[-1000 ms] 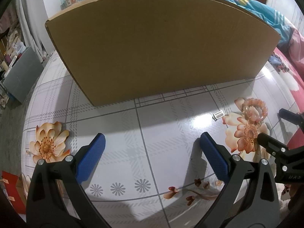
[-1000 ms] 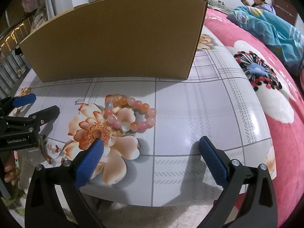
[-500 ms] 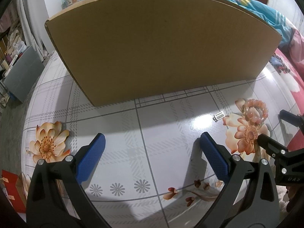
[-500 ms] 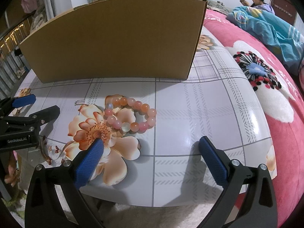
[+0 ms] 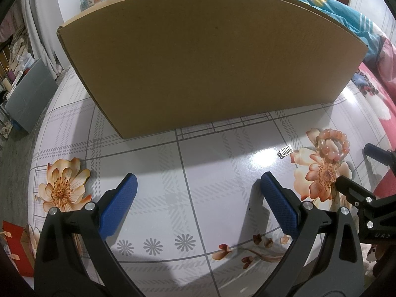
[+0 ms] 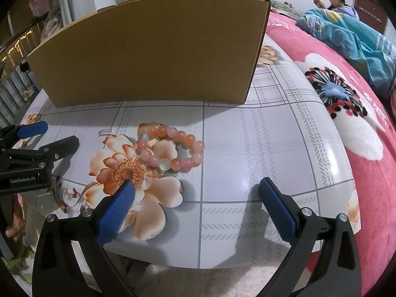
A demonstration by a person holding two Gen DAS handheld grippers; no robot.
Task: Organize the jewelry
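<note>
Right wrist view showed the right gripper (image 6: 196,188) spread wide with nothing between its blue pads (image 6: 116,210), hovering low over the near edge of the table (image 6: 247,148). A bracelet (image 6: 170,148) of pink, orange and pale beads lay flat on the table just beyond that gripper, partly over a printed orange flower, nearer the left pad than the right. A small silver clip (image 6: 105,132) lay on the table to the left of the bracelet and apart from it. A large cardboard box (image 6: 148,59) stood upright on the far part of the table, its plain brown wall facing the cameras. The left gripper (image 6: 45,136) reached in from the left edge, clear of the bracelet.

From the left wrist view, the left gripper (image 5: 198,185) was likewise wide open and empty above bare tabletop (image 5: 173,173). The bracelet (image 5: 333,143) sat far to the right, with the clip (image 5: 285,151) just left of it and the right gripper (image 5: 356,165) beside it at the frame's right edge. The box (image 5: 210,57) filled the far side. A person sat on a bed in the far right background.
</note>
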